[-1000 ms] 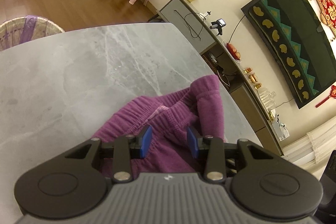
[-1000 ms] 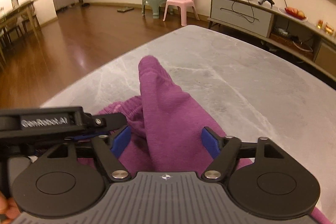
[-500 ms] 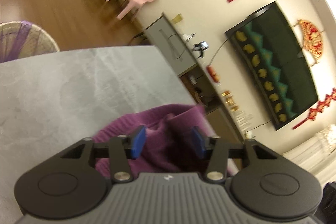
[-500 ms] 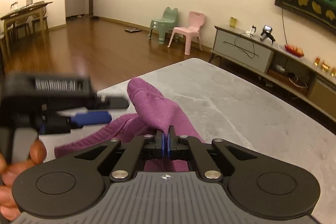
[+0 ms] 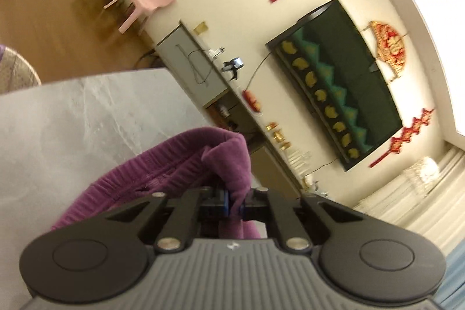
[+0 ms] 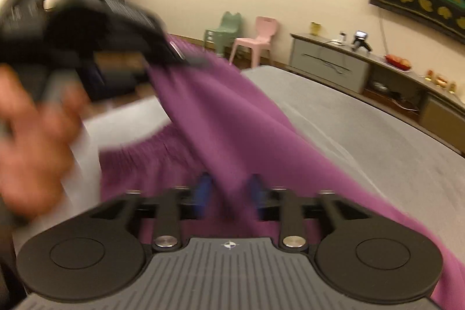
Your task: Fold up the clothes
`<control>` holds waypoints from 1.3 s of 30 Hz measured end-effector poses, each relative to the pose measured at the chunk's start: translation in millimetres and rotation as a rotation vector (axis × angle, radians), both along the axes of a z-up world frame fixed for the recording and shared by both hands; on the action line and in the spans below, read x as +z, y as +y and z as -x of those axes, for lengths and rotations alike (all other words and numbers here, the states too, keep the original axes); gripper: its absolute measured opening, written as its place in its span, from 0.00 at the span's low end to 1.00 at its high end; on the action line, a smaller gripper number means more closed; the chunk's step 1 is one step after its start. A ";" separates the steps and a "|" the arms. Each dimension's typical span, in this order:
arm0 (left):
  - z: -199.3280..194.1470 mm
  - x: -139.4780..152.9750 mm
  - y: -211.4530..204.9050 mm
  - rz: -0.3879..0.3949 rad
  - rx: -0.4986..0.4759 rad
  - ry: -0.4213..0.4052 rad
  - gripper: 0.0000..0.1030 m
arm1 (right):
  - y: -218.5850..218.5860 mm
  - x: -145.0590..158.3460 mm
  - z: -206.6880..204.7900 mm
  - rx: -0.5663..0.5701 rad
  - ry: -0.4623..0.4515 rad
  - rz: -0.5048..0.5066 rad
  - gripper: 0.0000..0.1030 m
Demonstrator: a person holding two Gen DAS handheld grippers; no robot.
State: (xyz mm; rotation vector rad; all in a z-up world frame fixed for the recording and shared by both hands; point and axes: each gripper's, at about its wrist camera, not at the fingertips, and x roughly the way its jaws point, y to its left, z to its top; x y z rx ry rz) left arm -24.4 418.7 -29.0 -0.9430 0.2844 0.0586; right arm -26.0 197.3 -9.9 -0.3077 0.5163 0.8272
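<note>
Purple garment [image 5: 174, 170] — a ribbed-waist piece, probably trousers, on the grey marble table [image 5: 72, 118].

- Left gripper [image 5: 232, 204]: jaws pinched together on a fold of the fabric near the waistband; a second ago they stood apart over the cloth, so this grip is new.
- Right gripper [image 6: 229, 191]: jaws part open and opening, a ridge of the fabric between the blue pads [image 6: 203, 191]; cannot tell whether they press on it. Half a second ago they were fully closed.
- Right view: the cloth runs as a taut, raised sheet up to the left gripper at far left, held in the person's hand [image 6: 32, 135]; the rest lies on the table.
- Judgement: hand-over of the grip; the lift by the left starts a fold or a shake-out.
- Versus the earlier frame: the bunched hump is drawn out; more wall shows in the left view.
</note>
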 end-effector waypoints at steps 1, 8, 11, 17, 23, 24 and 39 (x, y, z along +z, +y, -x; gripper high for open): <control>2.9 -2.1 1.3 0.018 -0.011 0.008 0.05 | -13.1 -5.4 5.0 -0.020 -0.018 0.026 0.53; 6.7 -4.4 2.3 0.022 -0.026 0.059 0.05 | -112.5 -30.9 14.2 -0.171 -0.132 0.230 0.55; 13.4 -0.7 -2.1 -0.012 -0.031 0.058 0.06 | -139.1 -25.7 8.2 -0.199 -0.124 0.280 0.08; 61.5 15.0 -18.9 -0.084 -0.009 0.114 0.06 | -175.0 20.4 45.6 -0.117 -0.206 0.225 0.00; 56.4 -25.0 -16.1 -0.094 0.036 0.333 0.05 | -184.0 -21.6 61.8 -0.023 -0.120 0.329 0.00; 53.6 -26.4 -14.6 -0.091 0.039 0.346 0.05 | -181.4 -24.2 65.0 -0.016 -0.120 0.330 0.00; 32.2 -26.6 4.9 -0.197 0.050 0.428 0.05 | -212.7 -13.2 76.4 -0.057 -0.102 0.311 0.28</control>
